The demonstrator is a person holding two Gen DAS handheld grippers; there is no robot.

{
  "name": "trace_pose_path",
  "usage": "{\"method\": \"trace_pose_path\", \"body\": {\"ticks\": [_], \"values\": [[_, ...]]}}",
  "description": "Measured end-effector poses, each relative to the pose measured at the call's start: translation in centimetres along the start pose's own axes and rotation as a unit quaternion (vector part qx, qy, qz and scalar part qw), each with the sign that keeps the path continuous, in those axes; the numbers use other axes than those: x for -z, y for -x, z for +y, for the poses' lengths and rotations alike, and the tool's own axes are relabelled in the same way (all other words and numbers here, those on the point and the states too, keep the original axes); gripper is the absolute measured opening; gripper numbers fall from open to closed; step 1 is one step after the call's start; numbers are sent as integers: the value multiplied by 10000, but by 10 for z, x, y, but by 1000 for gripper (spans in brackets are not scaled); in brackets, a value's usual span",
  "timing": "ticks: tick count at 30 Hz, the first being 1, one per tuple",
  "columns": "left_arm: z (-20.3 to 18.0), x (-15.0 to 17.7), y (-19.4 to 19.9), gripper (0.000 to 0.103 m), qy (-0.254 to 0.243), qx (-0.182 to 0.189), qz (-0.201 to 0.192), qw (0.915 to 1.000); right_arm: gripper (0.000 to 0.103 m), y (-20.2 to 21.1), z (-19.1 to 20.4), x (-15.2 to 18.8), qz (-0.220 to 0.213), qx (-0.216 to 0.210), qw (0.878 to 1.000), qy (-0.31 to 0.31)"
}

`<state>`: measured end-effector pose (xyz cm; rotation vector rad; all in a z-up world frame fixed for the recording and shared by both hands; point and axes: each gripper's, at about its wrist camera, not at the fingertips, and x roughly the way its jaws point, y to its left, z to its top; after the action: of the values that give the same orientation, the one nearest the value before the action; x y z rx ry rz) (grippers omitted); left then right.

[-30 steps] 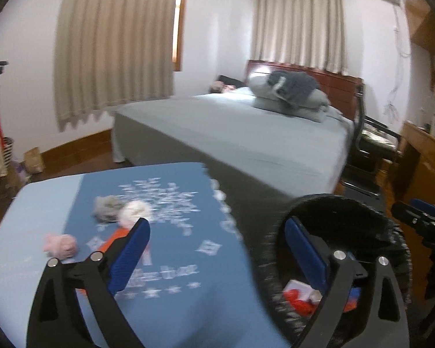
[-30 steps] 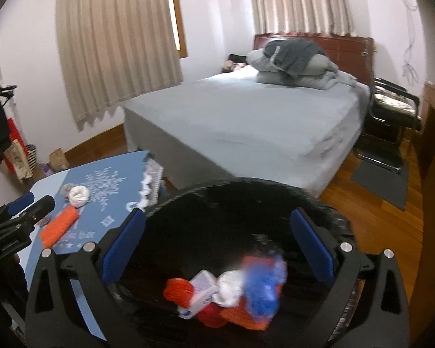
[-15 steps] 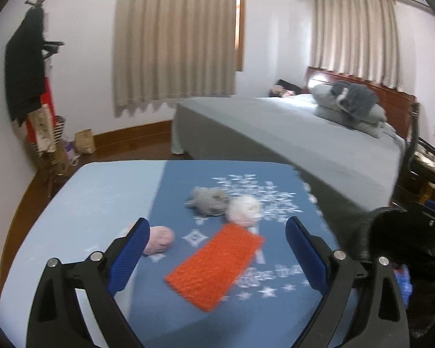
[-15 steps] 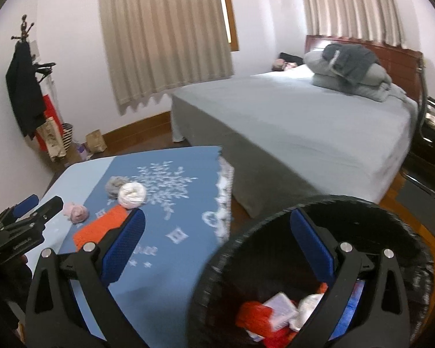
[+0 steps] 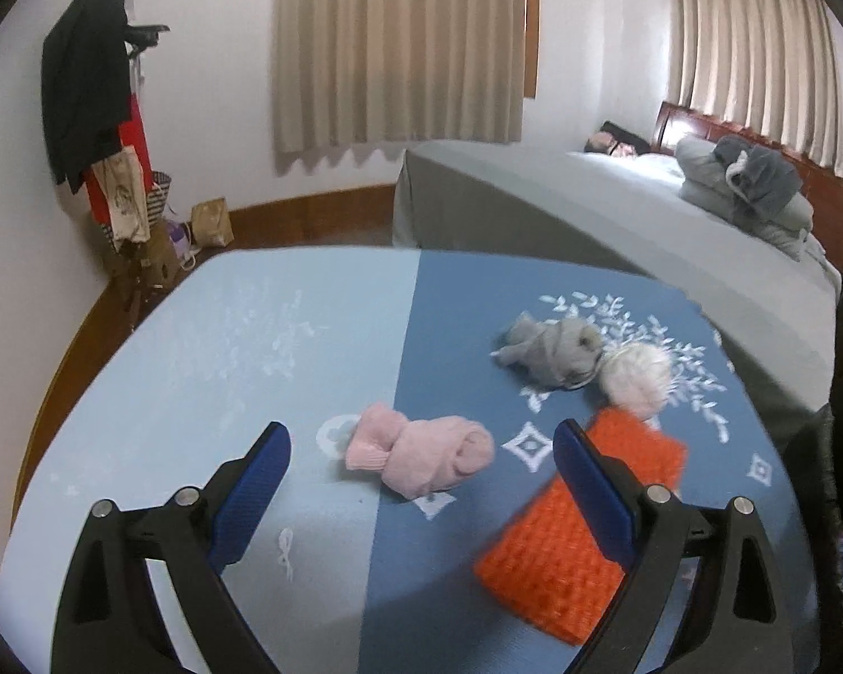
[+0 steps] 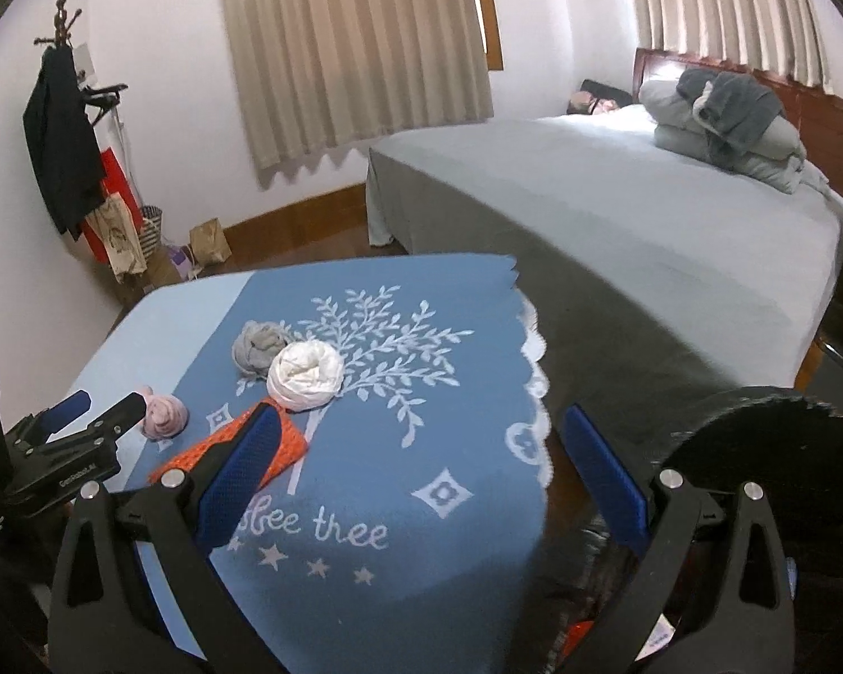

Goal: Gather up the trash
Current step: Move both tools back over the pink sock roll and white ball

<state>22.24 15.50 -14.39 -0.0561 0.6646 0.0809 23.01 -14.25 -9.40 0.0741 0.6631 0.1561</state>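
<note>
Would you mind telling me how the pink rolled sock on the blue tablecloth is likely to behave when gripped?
The pink rolled sock looks soft and knitted, so it would probably squash between the fingers. Its loose cuff end may flop or unroll when lifted. It probably weighs little and, lying lumpy on its side, seems unlikely to roll far.

- Setting as I read it from my two feeds: a home bedroom
- Bed, grey cover, wooden headboard behind it
- Pillows, stacked at the head end, dark blanket heaped on top
- Beige curtains, drawn across the windows
- Coat stand in the corner, dark garment and bags hanging
- Table under a blue tree-print cloth, near the bed
</note>
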Motion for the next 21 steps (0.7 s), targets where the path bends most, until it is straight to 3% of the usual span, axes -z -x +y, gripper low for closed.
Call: {"method": "trace_pose_path", "body": {"ticks": [11, 16, 21], "values": [[16, -1, -33, 91, 196, 143, 449, 9987, 97, -40, 14, 2, 203, 28, 9996, 185], [16, 1, -45, 76, 199, 281, 764, 9965, 97, -51, 17, -1, 240, 10, 9995, 194], [18, 2, -47, 50, 215, 503, 859, 9948, 97, -58, 20, -3, 253, 1, 9995, 199]]}}
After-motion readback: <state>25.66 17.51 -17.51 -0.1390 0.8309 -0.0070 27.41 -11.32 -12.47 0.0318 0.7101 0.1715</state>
